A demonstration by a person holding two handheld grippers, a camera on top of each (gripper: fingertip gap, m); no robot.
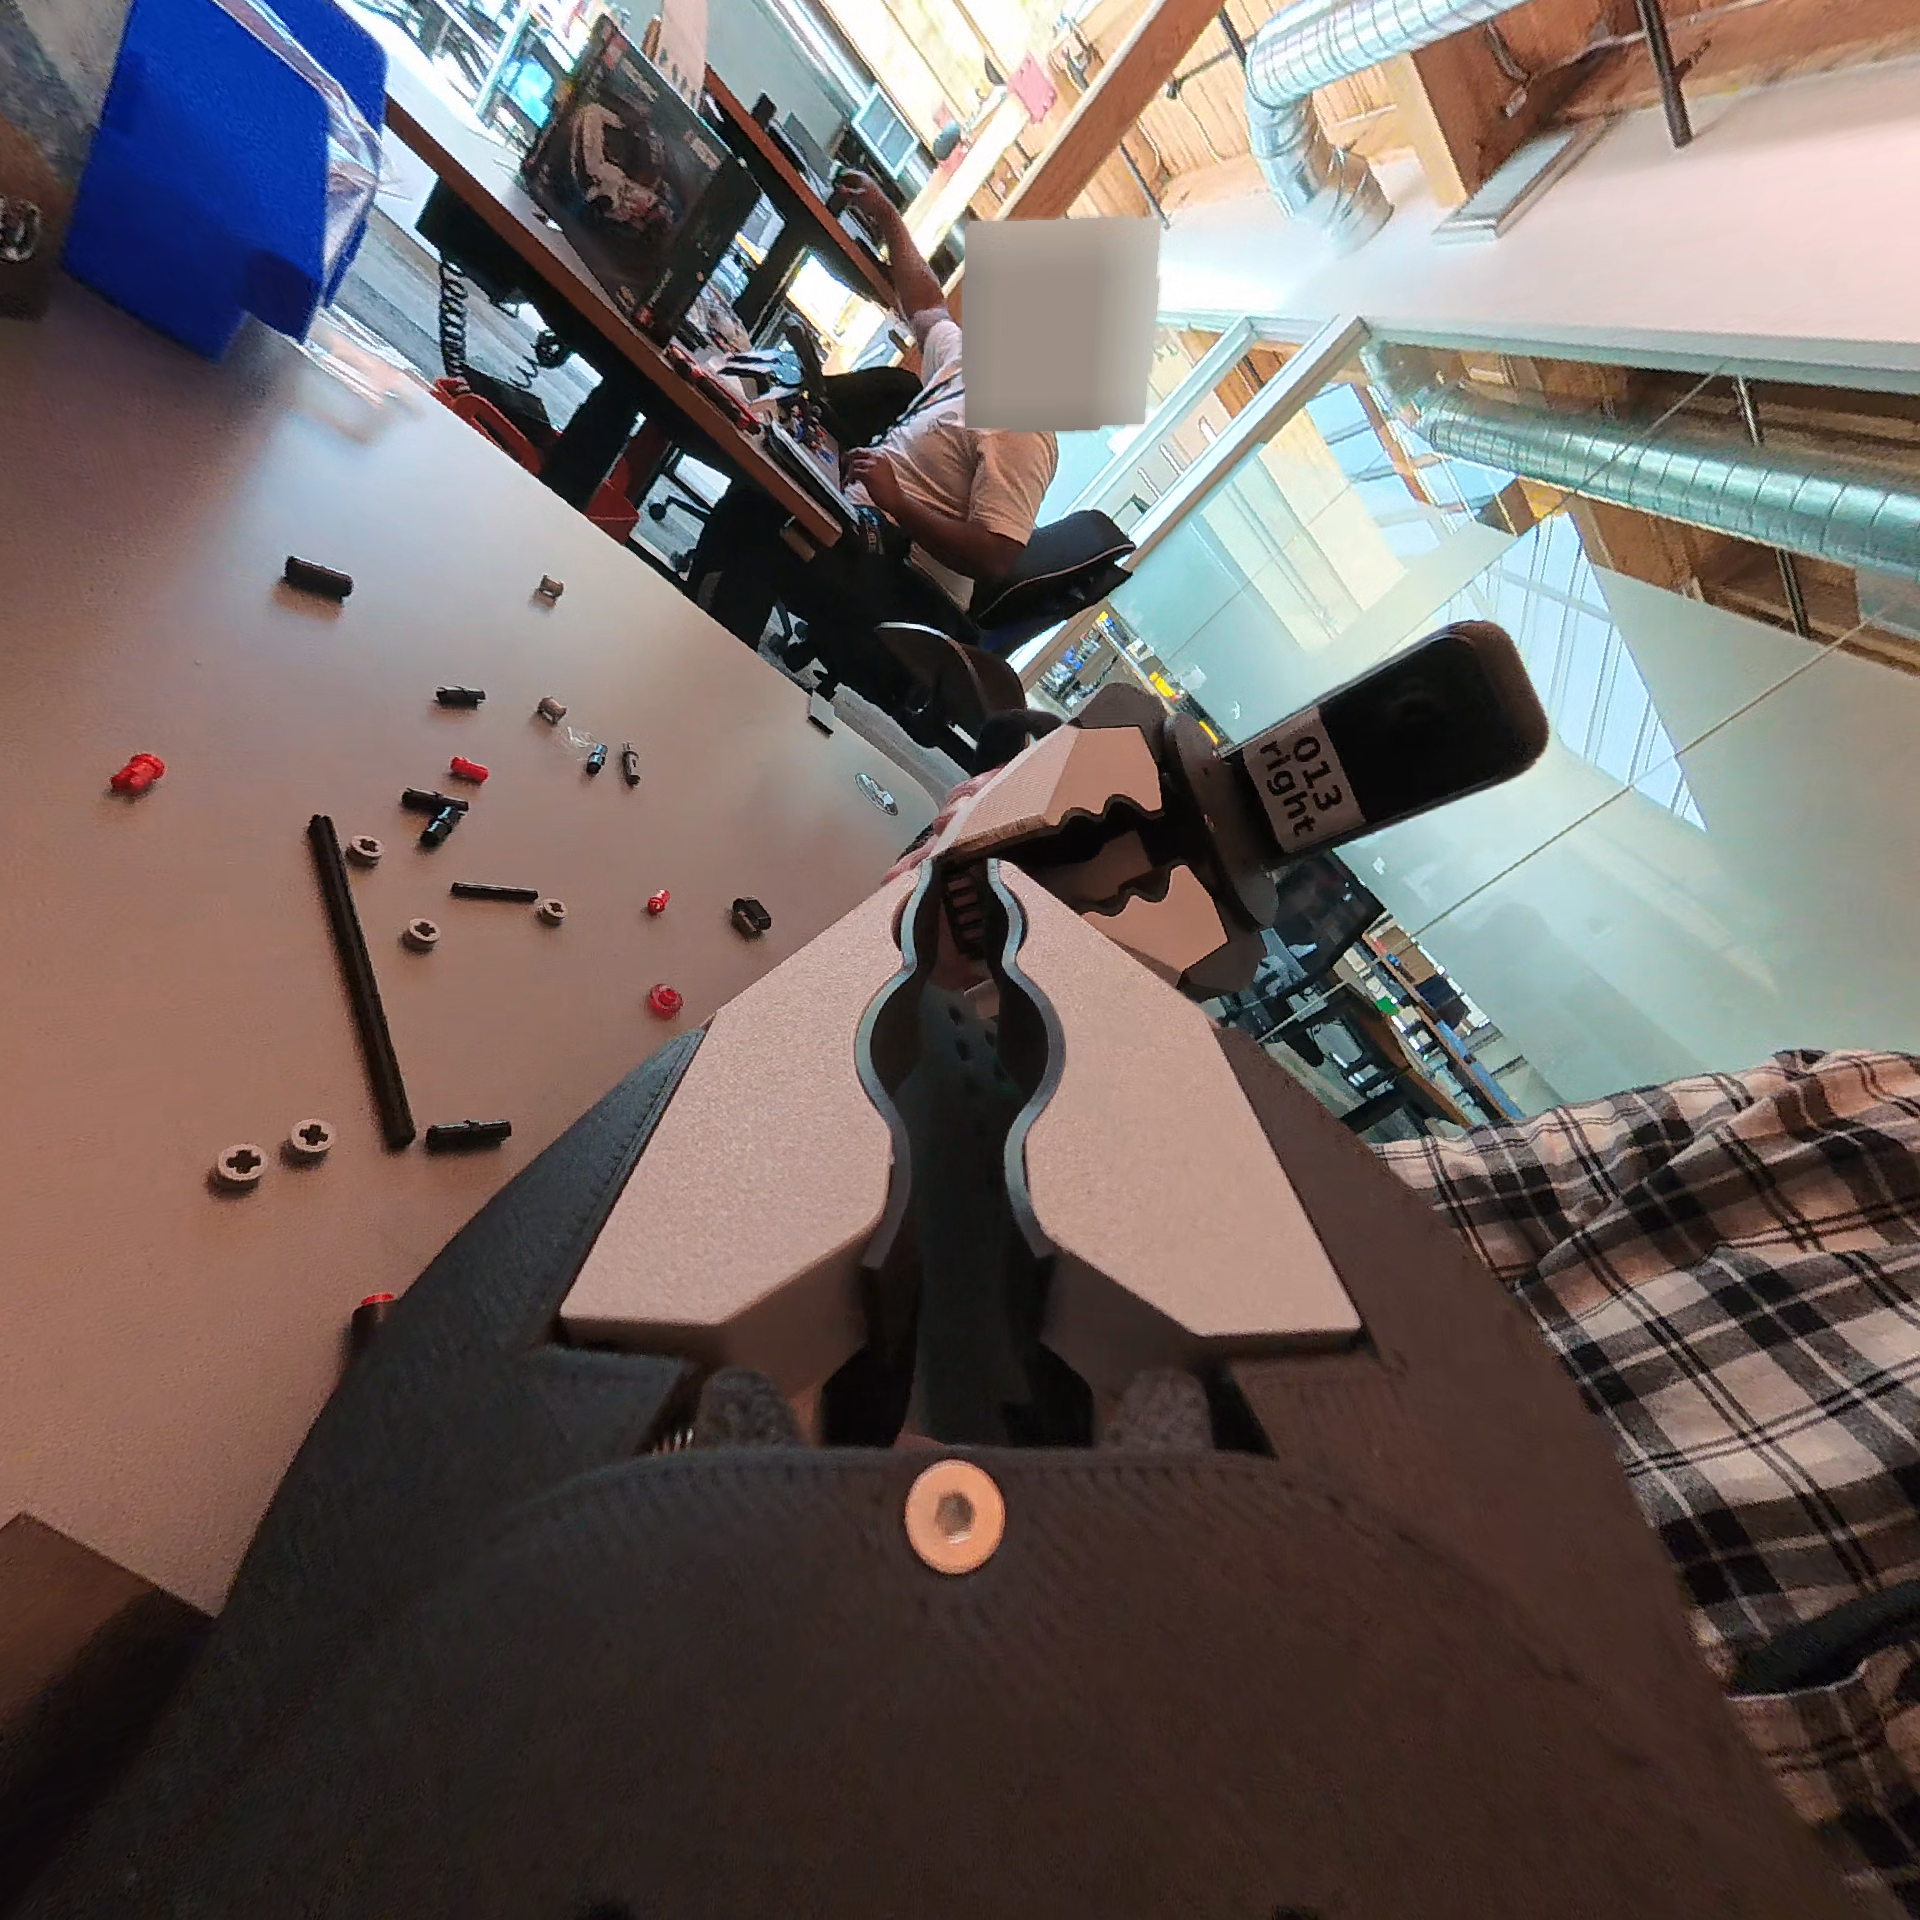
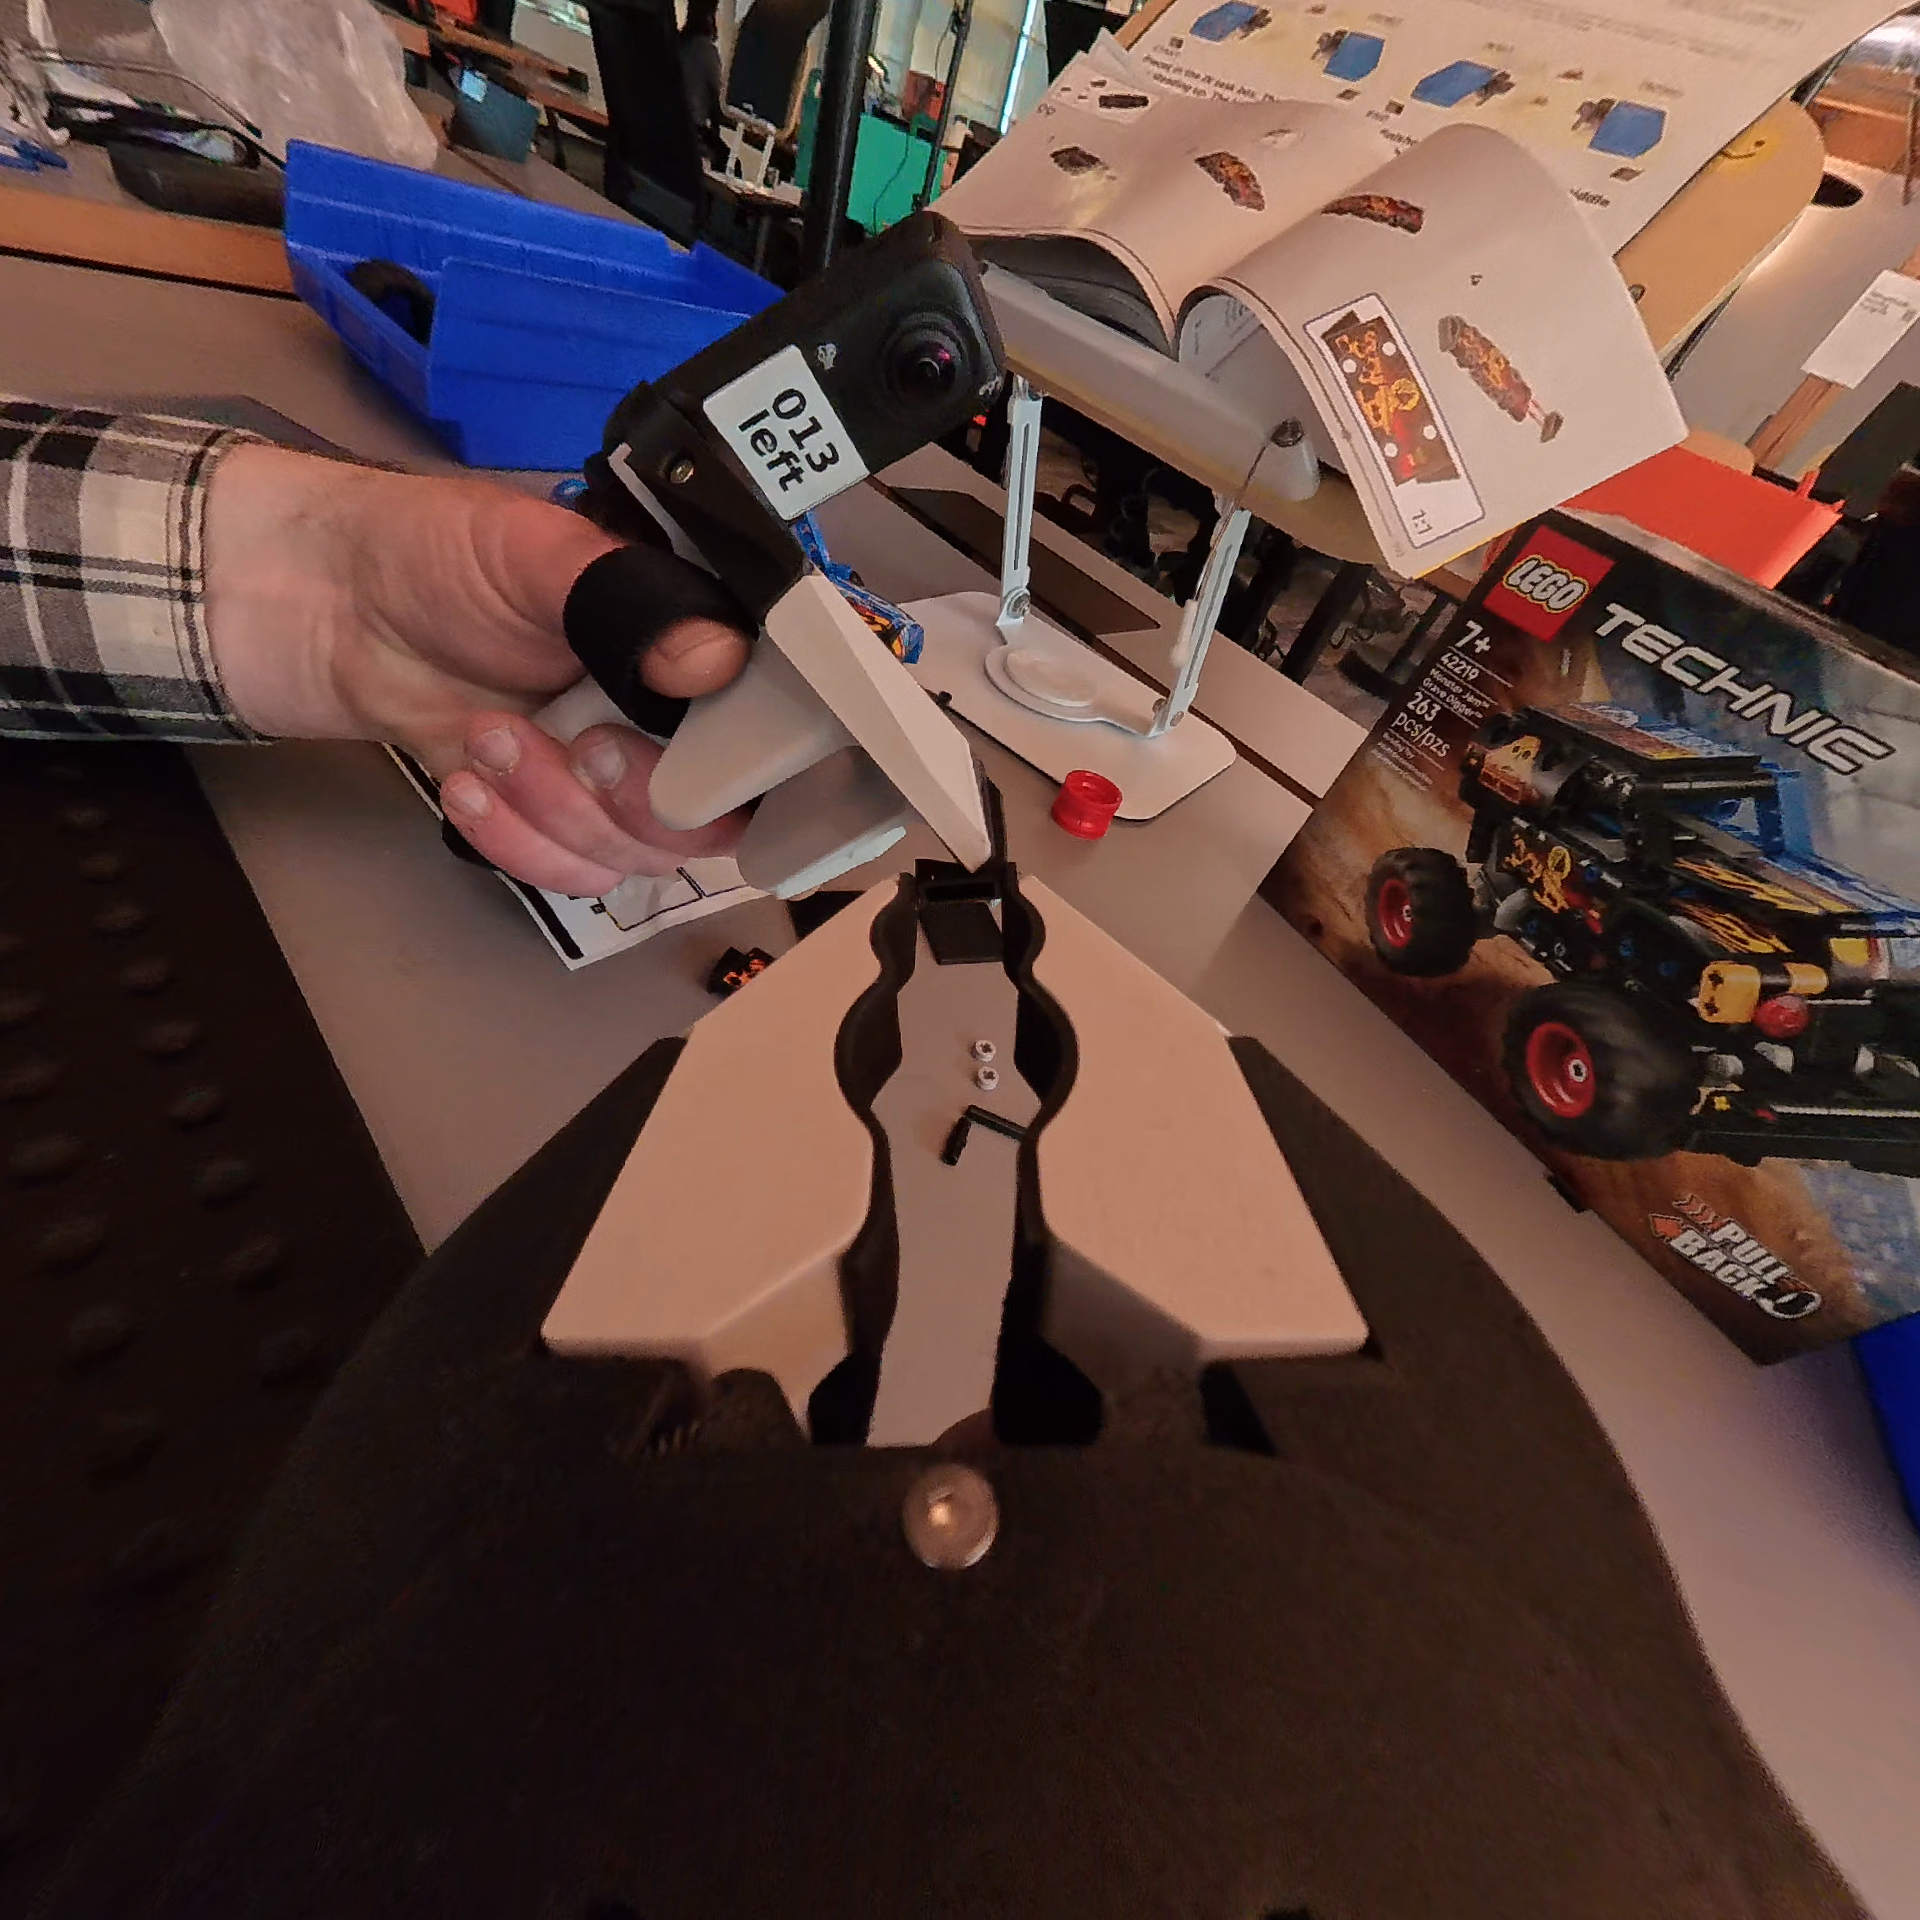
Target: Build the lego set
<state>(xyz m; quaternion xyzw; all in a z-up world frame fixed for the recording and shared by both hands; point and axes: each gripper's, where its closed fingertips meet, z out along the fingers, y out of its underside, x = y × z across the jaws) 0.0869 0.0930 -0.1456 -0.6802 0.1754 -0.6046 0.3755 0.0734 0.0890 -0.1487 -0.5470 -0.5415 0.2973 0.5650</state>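
My left gripper (image 1: 956, 883) and right gripper (image 2: 961, 888) meet tip to tip in the air above the grey table (image 1: 156, 987). Each is shut on a small black Lego piece. In the left wrist view the piece (image 1: 961, 914) shows ribbed between my fingertips, with the right gripper (image 1: 966, 847) pressed against it from the upper right. In the right wrist view the black piece (image 2: 961, 925) sits between my tips and the left gripper (image 2: 971, 847), held by a hand, touches it from above. How the parts join is hidden.
Loose parts lie on the table: a long black axle (image 1: 358, 977), grey bushes (image 1: 241, 1166), red pins (image 1: 137, 773). There is a blue bin (image 2: 499, 322), a booklet on a stand (image 2: 1351, 260), the set's box (image 2: 1621, 935), a red hub (image 2: 1086, 802) and a person seated beyond. The tips of both grippers are at nearly the same place.
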